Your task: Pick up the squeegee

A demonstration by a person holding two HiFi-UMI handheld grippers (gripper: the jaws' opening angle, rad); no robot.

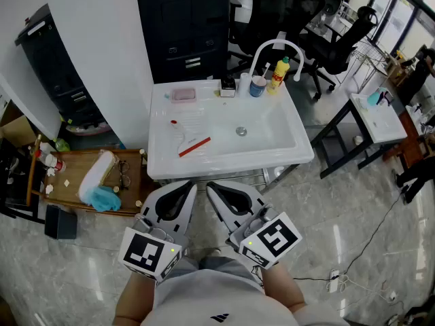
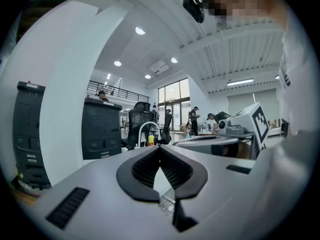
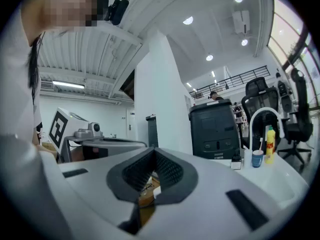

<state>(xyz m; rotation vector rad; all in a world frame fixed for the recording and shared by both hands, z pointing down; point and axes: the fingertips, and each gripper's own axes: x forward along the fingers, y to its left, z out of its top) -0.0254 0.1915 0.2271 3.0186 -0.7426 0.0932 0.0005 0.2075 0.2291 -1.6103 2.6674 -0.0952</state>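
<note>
Head view shows the left hand-held gripper (image 1: 192, 186) and right hand-held gripper (image 1: 211, 186) side by side, each with jaws pressed together, empty. One red squeegee (image 1: 194, 147) lies in the one white sink (image 1: 231, 164) just ahead of both, apart from them.

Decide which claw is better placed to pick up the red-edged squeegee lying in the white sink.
Left, marginally. The red-edged squeegee lies in the left half of the white sink, more in line with the left claw. The right claw is equally shut and empty.
</note>
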